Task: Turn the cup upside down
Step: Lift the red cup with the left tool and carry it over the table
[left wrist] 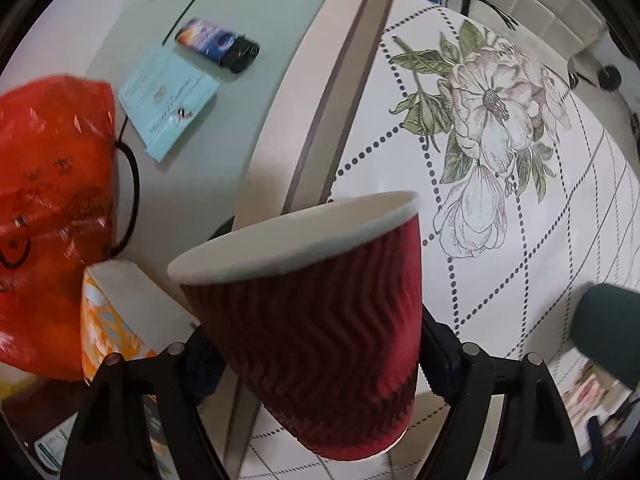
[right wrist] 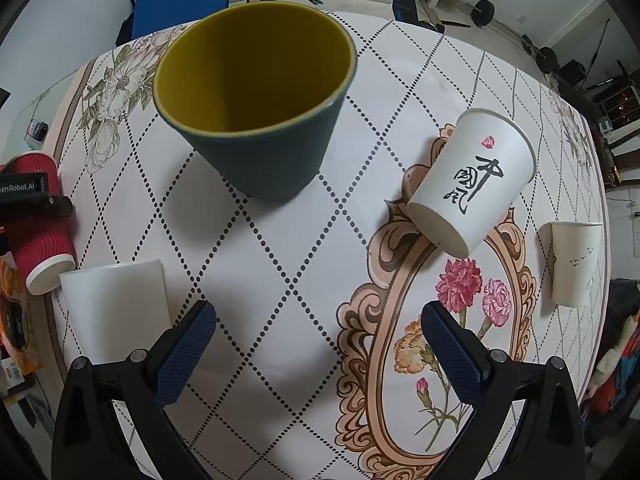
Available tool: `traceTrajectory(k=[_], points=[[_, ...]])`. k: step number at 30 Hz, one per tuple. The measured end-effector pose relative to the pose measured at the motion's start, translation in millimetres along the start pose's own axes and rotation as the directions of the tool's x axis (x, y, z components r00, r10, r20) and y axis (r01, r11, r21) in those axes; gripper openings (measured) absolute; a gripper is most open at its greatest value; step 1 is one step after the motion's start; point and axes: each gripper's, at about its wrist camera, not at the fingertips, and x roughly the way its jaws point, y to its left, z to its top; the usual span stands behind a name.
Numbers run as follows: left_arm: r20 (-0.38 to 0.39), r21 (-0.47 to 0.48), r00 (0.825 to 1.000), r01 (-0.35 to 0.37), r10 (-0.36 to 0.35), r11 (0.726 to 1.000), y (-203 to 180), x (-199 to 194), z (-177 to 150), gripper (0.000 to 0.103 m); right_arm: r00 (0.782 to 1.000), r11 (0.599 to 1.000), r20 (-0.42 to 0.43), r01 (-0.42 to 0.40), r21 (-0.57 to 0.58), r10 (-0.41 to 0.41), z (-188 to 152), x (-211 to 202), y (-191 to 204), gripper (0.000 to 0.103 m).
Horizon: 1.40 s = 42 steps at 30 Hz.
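I see an orange plastic bag (left wrist: 52, 208), a light-blue booklet (left wrist: 168, 100) and a lighter (left wrist: 218, 42) on the table (left wrist: 280, 80).

We saw a dark red cup (left wrist: 320, 340) with a zigzag ripple pattern and a white rim at lower centre of the left wrist view, an orange-red plastic bag (left wrist: 52, 200) at the left edge, and a pale blue booklet (left wrist: 168, 104) in the upper left. In the right wrist view, the tablecloth (right wrist: 280, 280) was white with dotted diamond lines and pink and orange flowers. The dark green cup (right wrist: 256, 104) at upper centre had a mustard-yellow inside, and the white paper cup (right wrist: 472, 180) at right bore black calligraphy and a small red mark.
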Motion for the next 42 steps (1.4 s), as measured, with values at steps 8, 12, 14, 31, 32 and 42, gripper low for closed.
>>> traceTrajectory(k=[8, 12, 14, 31, 32, 42], points=[[0.044, 0.067, 0.998, -0.04, 0.038, 0.997, -16.2, -12.8, -17.6, 0.078, 1.0, 1.0, -0.007, -0.009, 0.015, 0.009, -2.3, -0.9, -3.4, 0.103], [0.057, 0.081, 0.998, -0.042, 0.038, 0.996, -28.4, -27.9, -35.6, 0.078, 1.0, 0.999, -0.008, -0.019, 0.027, 0.02, -9.5, -4.0, -11.1, 0.103], [0.066, 0.081, 0.997, -0.044, 0.039, 0.996, -46.3, -39.9, -54.0, 0.078, 1.0, 0.999, -0.004, -0.026, 0.033, 0.026, -14.4, -8.0, -17.6, 0.103], [0.013, 0.166, 0.999, 0.033, -0.036, 0.986, -112.9, -122.7, -272.7, 0.078, 0.995, 0.995, -0.037, -0.093, -0.019, 0.093, -97.3, -35.2, -102.8, 0.103], [-0.004, 0.182, 0.999, 0.044, -0.044, 0.982, -121.8, -121.4, -275.7, 0.078, 0.995, 0.996, -0.047, -0.091, -0.018, 0.09, -106.8, -34.0, -114.7, 0.103], [-0.051, 0.291, 0.996, 0.081, -0.069, 0.953, -251.3, -91.0, -294.5, 0.078, 0.994, 0.998, -0.109, -0.015, 0.054, 0.021, -164.6, -5.4, -219.3, 0.103]])
